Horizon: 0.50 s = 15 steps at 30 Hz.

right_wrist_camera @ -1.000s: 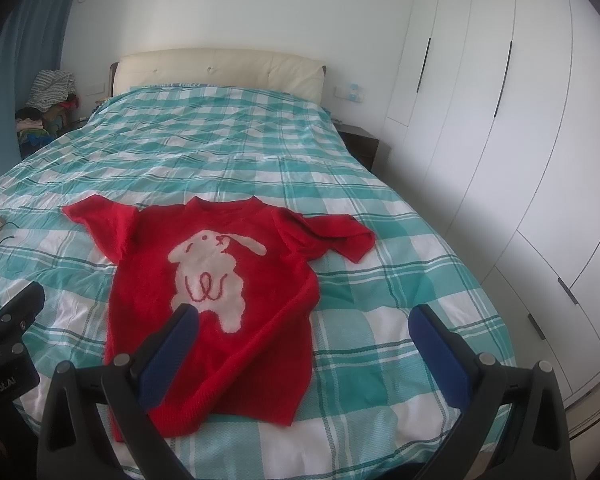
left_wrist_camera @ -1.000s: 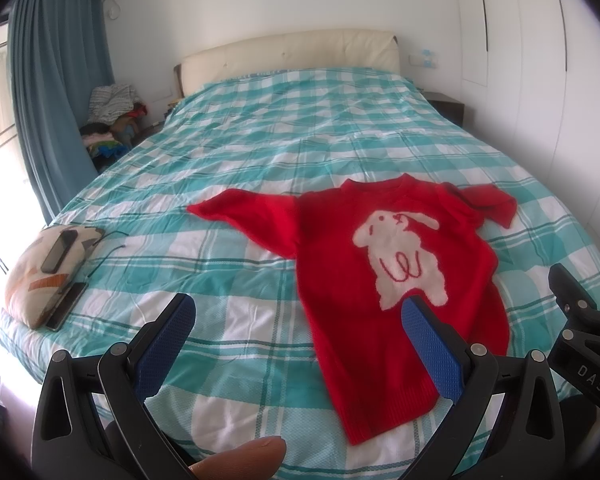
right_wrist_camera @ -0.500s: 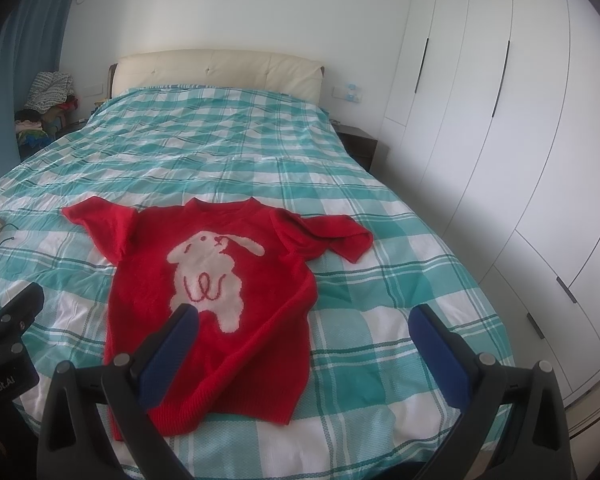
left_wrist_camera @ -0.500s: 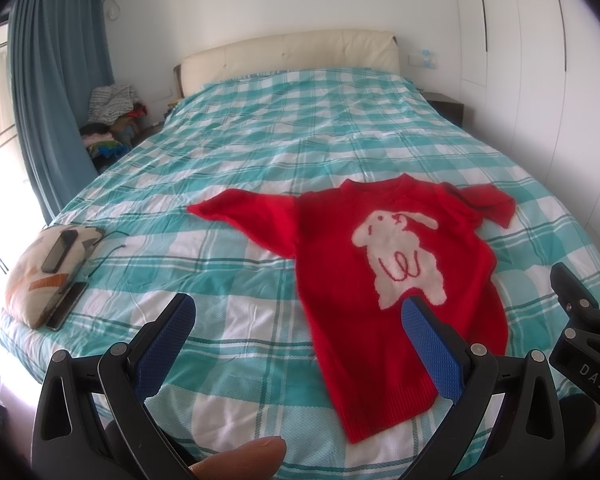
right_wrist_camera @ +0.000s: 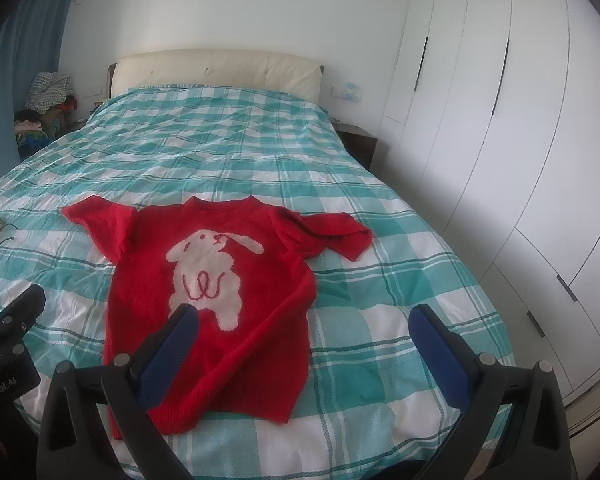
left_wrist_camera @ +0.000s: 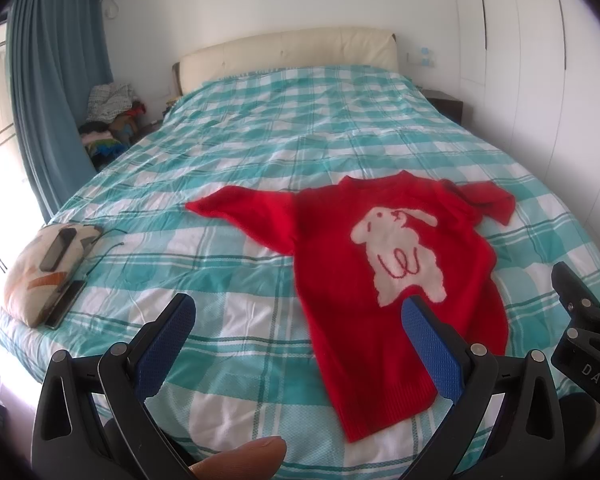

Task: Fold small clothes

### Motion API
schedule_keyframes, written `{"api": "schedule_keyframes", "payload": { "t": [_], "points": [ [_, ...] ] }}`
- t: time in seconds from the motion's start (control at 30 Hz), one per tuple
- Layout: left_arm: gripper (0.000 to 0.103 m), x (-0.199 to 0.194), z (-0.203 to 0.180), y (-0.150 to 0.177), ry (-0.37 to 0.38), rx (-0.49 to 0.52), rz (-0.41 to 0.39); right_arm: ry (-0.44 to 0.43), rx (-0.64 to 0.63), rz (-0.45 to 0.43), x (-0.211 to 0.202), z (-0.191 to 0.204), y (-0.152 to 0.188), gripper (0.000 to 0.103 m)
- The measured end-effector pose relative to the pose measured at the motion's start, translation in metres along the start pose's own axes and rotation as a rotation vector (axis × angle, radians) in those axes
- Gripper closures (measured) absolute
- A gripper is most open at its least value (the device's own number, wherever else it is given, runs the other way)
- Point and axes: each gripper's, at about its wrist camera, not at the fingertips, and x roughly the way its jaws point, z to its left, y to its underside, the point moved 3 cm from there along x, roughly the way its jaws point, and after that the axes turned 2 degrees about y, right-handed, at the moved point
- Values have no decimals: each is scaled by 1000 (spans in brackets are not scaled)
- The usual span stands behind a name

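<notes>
A small red sweater [left_wrist_camera: 384, 264] [right_wrist_camera: 220, 292] with a white animal on its chest lies face up and spread flat on the teal checked bed [left_wrist_camera: 292, 136] [right_wrist_camera: 228, 148]. Its left sleeve stretches out flat; its right sleeve [right_wrist_camera: 340, 232] is bunched and partly doubled over. My left gripper [left_wrist_camera: 296, 312] hovers open above the near edge of the bed, beside the sweater's lower left side, touching nothing. My right gripper [right_wrist_camera: 304, 320] is open too, held over the hem's right part, with nothing between its fingers. Each gripper's body shows at the edge of the other's view.
A patterned cushion [left_wrist_camera: 40, 268] with a dark phone and a cable lies at the bed's near left corner. Blue curtains and a pile of clothes [left_wrist_camera: 108, 112] stand left of the cream headboard. White wardrobe doors [right_wrist_camera: 500, 140] and a dark nightstand [right_wrist_camera: 358, 144] line the right side.
</notes>
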Motion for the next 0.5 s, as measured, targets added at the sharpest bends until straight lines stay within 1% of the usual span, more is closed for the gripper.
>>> {"api": "schedule_keyframes", "payload": {
  "t": [0.5],
  "points": [
    [0,1,0,1,0,-1,2,-5,-7,8,4,10,2,0]
  ]
}}
